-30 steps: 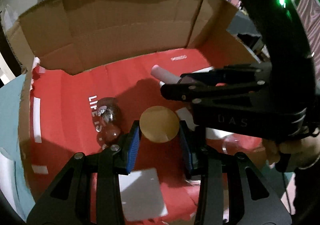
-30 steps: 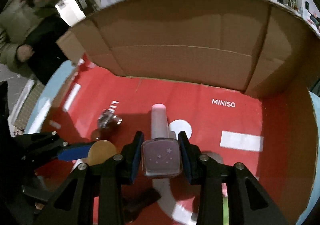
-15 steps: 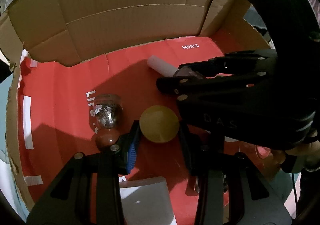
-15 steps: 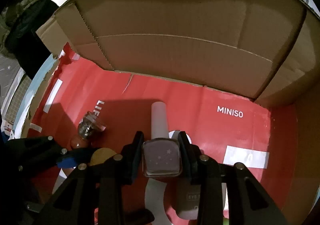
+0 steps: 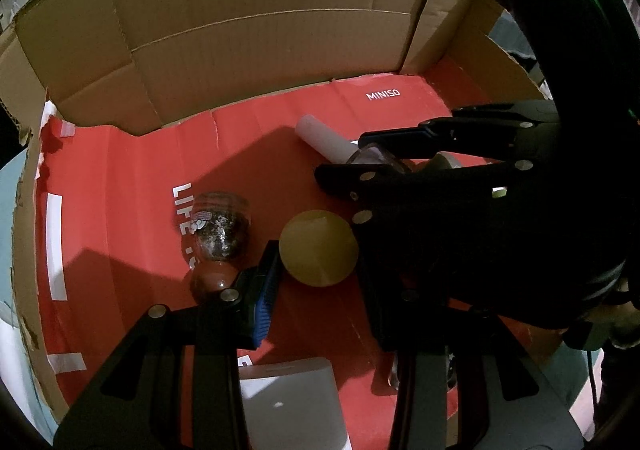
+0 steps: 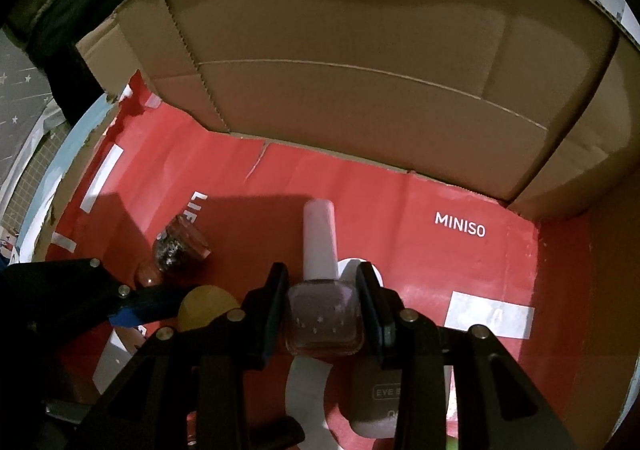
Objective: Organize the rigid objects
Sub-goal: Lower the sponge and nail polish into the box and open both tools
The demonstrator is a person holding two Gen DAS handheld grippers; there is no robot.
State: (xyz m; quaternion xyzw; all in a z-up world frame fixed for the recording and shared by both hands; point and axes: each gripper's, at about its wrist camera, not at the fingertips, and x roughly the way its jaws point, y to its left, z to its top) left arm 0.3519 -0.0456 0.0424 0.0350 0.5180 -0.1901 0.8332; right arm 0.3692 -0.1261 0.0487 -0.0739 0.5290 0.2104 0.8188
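Both grippers reach into a cardboard box (image 6: 360,82) with a red MINISO liner (image 5: 120,190). My left gripper (image 5: 318,274) is shut on a yellow ball (image 5: 319,248), low over the liner; the ball also shows in the right wrist view (image 6: 204,306). My right gripper (image 6: 322,306) is shut on a pink nail polish bottle (image 6: 324,318) with a white cap (image 6: 318,242). In the left wrist view the right gripper (image 5: 400,154) crosses just right of the ball, with the white cap (image 5: 320,138) sticking out.
A glitter nail polish bottle with a brown cap (image 5: 218,234) lies on the liner left of the ball, also in the right wrist view (image 6: 176,250). A beige tube (image 6: 376,398) lies under the right gripper. A white box (image 5: 292,402) sits near the front.
Both grippers have moved lower and deeper into the box, still holding the ball and the pink bottle. The box walls fill more of both views.
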